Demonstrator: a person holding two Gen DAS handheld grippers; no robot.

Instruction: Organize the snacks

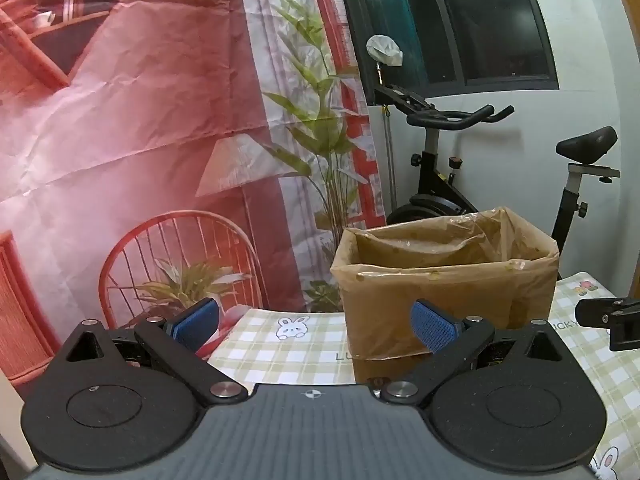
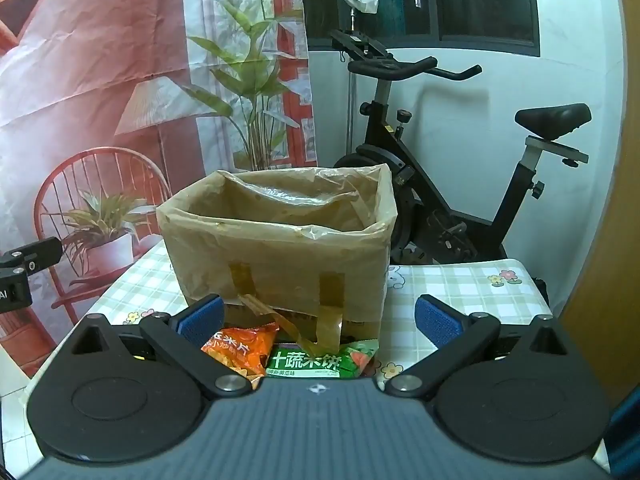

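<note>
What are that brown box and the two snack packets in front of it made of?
The box looks like cardboard, lined with thin, glossy, crinkled plastic film and brown tape. The orange packet and green packet seem to be shiny printed plastic or foil wrap, creased.

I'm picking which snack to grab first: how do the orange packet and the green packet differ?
The orange crinkled snack packet lies tilted, on the left; the green glossy snack packet lies flatter, on the right. Loose brown tape crosses the green packet, not the orange one. Both lie on the checked tablecloth before the plastic-lined cardboard box.
</note>
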